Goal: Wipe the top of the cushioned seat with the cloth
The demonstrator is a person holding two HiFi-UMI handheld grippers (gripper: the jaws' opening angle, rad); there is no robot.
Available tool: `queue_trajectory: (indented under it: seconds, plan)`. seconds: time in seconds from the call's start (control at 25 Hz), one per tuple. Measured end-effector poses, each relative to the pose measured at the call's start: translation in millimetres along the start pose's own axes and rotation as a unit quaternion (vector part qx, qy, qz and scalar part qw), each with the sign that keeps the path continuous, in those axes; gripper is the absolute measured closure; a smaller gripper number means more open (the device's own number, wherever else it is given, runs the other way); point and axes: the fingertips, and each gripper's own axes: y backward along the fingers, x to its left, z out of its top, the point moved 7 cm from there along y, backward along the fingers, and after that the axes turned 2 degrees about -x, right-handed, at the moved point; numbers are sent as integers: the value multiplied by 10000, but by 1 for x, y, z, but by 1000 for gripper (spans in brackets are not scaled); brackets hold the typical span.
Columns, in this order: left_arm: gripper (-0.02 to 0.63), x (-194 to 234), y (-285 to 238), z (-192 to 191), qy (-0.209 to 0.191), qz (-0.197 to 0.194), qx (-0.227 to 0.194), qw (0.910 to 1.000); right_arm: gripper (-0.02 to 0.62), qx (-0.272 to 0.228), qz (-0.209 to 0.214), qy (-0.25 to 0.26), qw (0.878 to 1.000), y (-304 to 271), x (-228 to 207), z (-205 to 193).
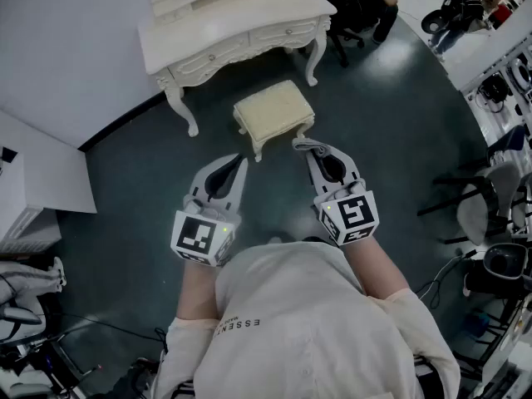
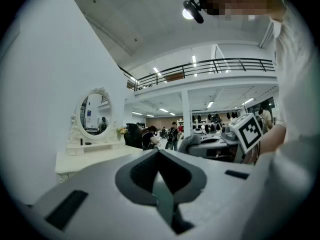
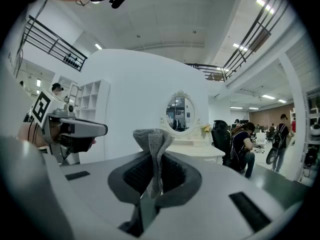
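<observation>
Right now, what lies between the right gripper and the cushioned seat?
Only bare dark floor, seen in the head view. The grey cloth pinched in the right gripper pokes out toward the cushioned seat.

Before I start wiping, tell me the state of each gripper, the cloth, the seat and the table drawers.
left gripper: jaws shut, empty
right gripper: jaws shut on the cloth
cloth: bunched, clamped, clear of the seat
cushioned seat: upright, top bare
table drawers: closed
</observation>
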Motion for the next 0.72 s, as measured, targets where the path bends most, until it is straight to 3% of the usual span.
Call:
queue_trajectory:
  seconds: [0.72]
  plan:
    - [604, 16, -9, -5, -16, 111, 10, 9999, 566, 43, 49, -81, 9999, -17, -5, -3]
